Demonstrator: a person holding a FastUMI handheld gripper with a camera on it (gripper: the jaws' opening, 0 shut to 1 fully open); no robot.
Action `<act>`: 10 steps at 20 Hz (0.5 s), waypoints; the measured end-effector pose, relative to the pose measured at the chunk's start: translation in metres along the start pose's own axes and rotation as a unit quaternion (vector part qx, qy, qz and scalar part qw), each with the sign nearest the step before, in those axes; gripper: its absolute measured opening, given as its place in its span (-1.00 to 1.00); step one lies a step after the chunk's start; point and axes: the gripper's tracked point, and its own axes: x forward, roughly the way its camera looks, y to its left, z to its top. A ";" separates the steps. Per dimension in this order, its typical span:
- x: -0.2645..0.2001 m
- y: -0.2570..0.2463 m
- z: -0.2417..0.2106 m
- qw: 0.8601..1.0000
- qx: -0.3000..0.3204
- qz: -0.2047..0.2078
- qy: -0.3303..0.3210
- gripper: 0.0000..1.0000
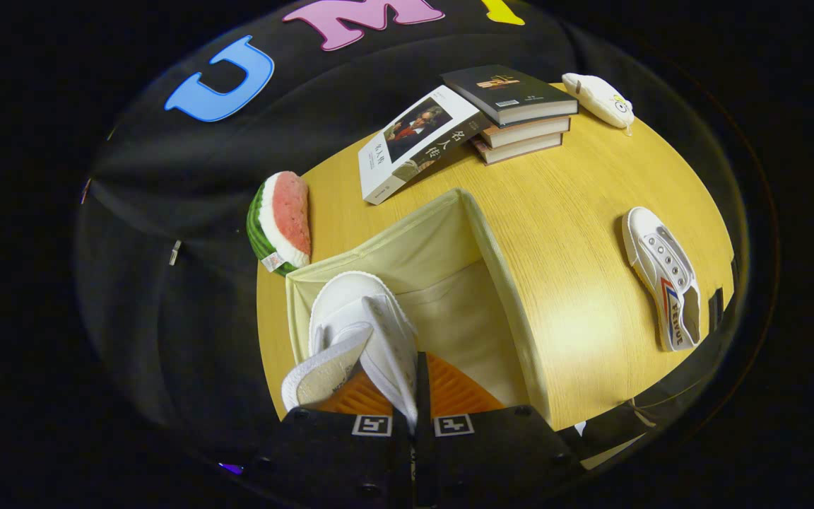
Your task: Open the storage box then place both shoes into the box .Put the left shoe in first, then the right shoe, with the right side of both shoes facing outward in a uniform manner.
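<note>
Fingers of the tool [414, 382] pinch the side wall of a white shoe [361, 332], pressed together on it, and hold it inside the open storage box [499, 261], toe pointing away and close to the box's left wall. Beyond the box on the wooden surface [576, 212], well off to the right, lies the second shoe [661, 276]. Near the box's left side sits a watermelon-slice toy [281, 220], with books [478, 113] and a small white toy [599, 99] further back

Wooden table [576, 233], storage box [499, 261], white shoe [661, 276], books [513, 113], watermelon toy [281, 223]
</note>
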 end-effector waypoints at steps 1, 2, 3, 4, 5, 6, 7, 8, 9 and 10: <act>0.005 0.008 0.009 1.000 0.004 -0.006 -0.007 -0.86; 0.007 0.011 0.008 1.000 0.010 -0.009 -0.013 -0.86; 0.008 0.013 0.008 1.000 0.016 -0.012 -0.021 -0.86; 0.009 0.015 0.008 0.999 0.021 -0.016 -0.024 -0.86; 0.009 0.016 0.007 0.999 0.029 -0.018 -0.030 -0.86; 0.009 0.017 0.006 0.999 0.037 -0.020 -0.034 -0.86; 0.011 0.018 0.005 0.998 0.044 -0.020 -0.038 -0.86; 0.012 0.020 0.003 0.998 0.046 -0.018 -0.040 -0.86; 0.014 0.021 0.002 0.998 0.047 -0.013 -0.043 -0.86; 0.015 0.024 -0.001 0.998 0.049 0.000 -0.043 -0.86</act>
